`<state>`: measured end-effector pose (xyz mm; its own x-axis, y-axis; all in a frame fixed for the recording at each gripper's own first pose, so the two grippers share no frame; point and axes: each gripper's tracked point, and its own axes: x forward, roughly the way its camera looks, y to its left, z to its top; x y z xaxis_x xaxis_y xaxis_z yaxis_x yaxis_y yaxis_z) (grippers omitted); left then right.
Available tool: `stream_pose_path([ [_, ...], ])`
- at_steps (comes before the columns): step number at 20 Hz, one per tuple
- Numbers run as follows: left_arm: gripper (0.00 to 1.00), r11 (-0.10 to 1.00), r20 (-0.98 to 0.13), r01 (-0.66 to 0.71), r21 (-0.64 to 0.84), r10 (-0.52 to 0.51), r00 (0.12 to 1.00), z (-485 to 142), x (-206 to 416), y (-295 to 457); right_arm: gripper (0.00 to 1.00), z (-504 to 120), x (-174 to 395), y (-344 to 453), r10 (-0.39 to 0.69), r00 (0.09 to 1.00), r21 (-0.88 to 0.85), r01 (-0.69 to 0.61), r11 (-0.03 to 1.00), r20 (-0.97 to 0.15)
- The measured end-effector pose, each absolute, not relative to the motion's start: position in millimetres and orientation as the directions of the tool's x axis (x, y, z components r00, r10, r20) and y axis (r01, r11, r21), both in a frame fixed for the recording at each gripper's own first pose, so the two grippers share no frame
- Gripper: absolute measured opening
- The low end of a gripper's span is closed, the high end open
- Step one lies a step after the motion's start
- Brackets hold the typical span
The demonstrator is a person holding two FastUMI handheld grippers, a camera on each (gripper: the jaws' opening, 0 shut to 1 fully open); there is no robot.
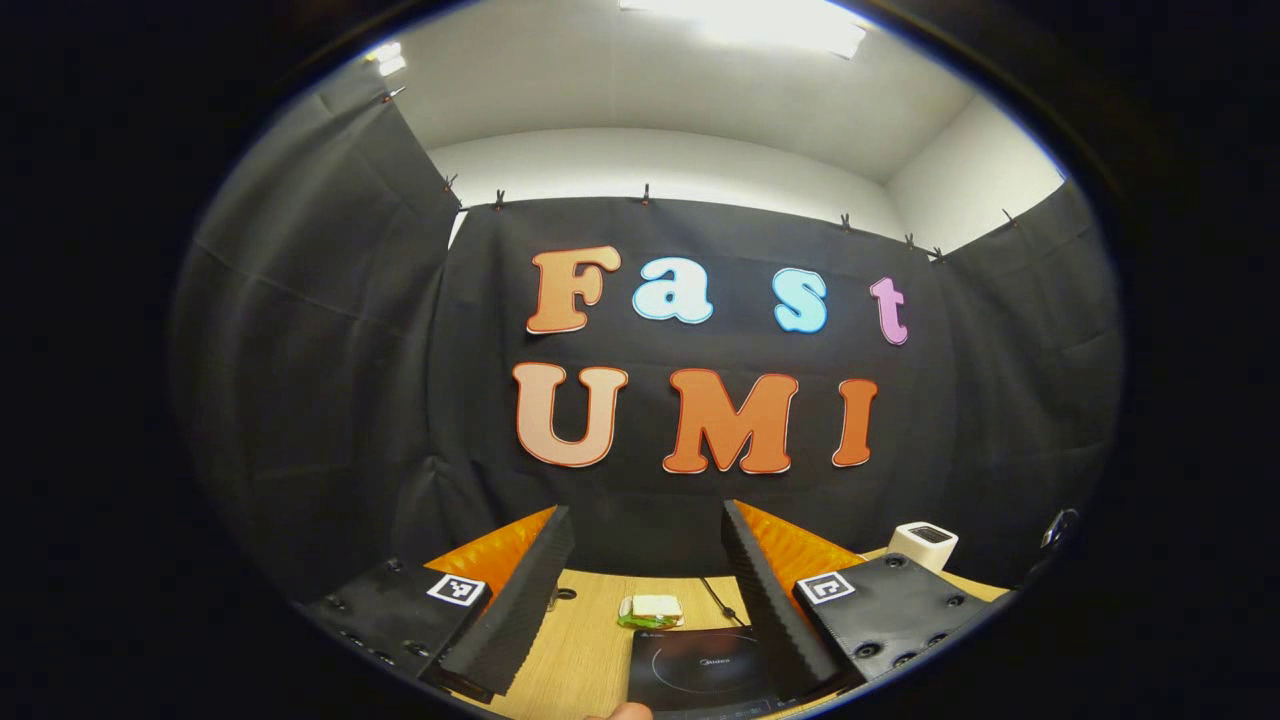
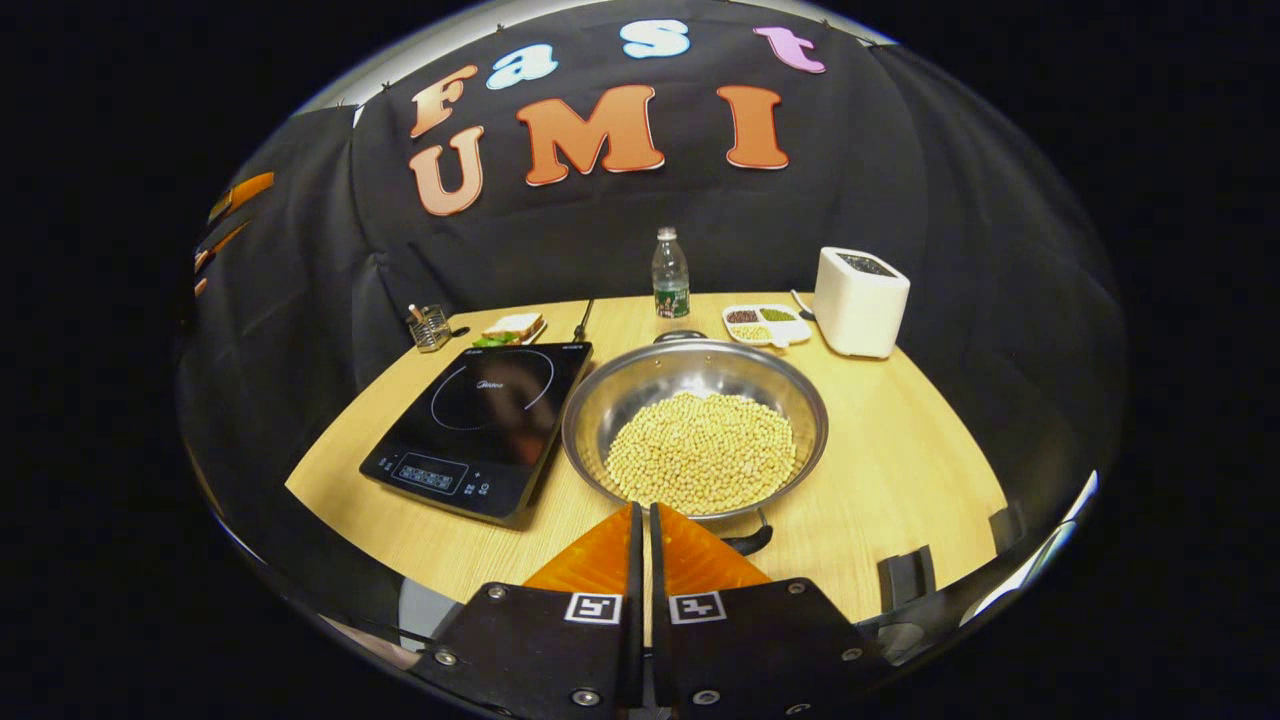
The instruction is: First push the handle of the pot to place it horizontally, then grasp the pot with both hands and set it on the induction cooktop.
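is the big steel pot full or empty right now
Partly full. In the right gripper view the round stainless steel pot holds a mound of pale yellow soybeans covering its bottom, with bare metal wall showing above them.

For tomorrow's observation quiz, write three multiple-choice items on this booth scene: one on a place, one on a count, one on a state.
1. Where does the pot stand?
A. On the cooktop
B. On the table, right of the cooktop in the right gripper view
C. Behind the toaster

2. How many bottles stand on the table?
A. One
B. Two
C. Three

3. How do the two grippers stand?
A. Both open
B. Both shut
C. Left open, right shut

Answers:
1. B: the pot rests on the table beside the cooktop, whose surface is bare.
2. A: a single bottle stands behind the pot.
3. C: the left gripper has its fingers wide apart, while the right gripper has its fingers together with nothing between them.
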<state>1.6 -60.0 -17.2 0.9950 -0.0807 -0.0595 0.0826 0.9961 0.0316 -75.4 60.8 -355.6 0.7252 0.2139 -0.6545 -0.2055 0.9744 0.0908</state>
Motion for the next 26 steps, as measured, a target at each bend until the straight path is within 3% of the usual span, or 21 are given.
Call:
stream_pose_path([
  [13,0.98,0.997,-0.135,0.076,0.034,-0.071,0.988,-57,20,-64,0.03,-431,-78,66,0.197,0.615,0.107,-0.181,0.978,-0.764],
  [26,0.99,0.996,-0.121,0.077,0.043,-0.071,0.99,-54,17,-64,0.0,-430,-77,36,0.179,0.614,0.169,-0.074,0.983,-0.769],
])
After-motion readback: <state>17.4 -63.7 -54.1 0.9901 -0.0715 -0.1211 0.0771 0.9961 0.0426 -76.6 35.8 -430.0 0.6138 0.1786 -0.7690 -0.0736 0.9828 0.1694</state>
